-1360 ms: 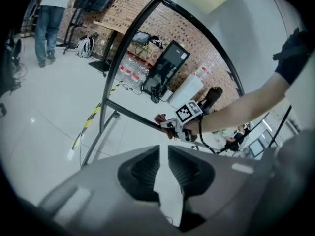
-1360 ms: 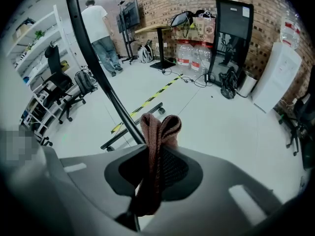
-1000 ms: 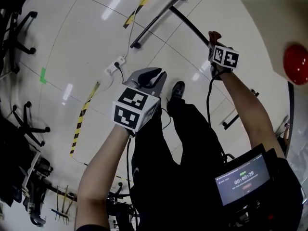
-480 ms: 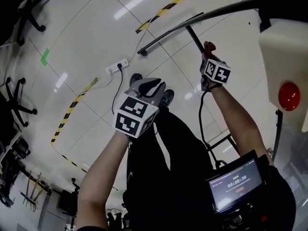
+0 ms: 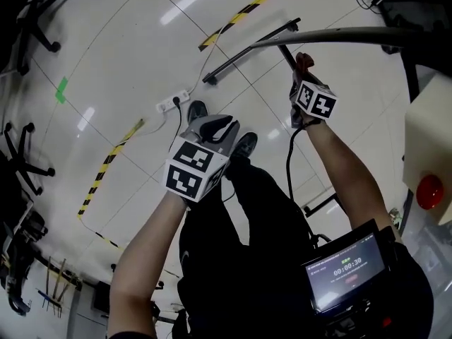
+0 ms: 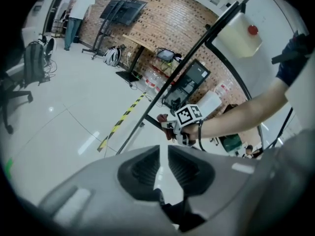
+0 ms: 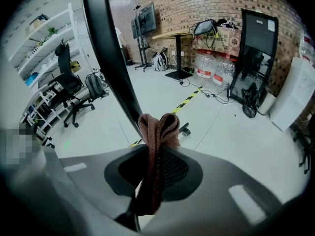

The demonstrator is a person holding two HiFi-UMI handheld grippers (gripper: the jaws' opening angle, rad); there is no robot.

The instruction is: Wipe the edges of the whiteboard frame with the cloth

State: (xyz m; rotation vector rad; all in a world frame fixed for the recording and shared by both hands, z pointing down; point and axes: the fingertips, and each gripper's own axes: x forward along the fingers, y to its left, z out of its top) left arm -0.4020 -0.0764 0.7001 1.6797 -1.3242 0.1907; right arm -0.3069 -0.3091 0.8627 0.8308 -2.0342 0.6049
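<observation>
Two grippers are out over the floor (image 5: 106, 62), person standing. The right gripper (image 7: 158, 150) is clenched on the cloth (image 7: 156, 128): reddish-brown knit, folded, pinched btwn both jaws w/ a bunched loop poking out at their 12 o'clock. That loop sits against the whiteboard frame (image 7: 106, 48), a dark bar running from 12 o'clock down to the cloth, and looks to be touching it. In the head view this gripper is up at 1 o'clock, cloth at the bar. The left gripper (image 6: 163, 154) is near centre, jaws almost together w/ a slim gap and nothing in them, apart from the frame, which lies toward its 1 o'clock. A power strip (image 5: 171, 99) lies on the floor at 11 o'clock. A small lit screen (image 5: 346, 263) sits by the person's chest at 5 o'clock.
</observation>
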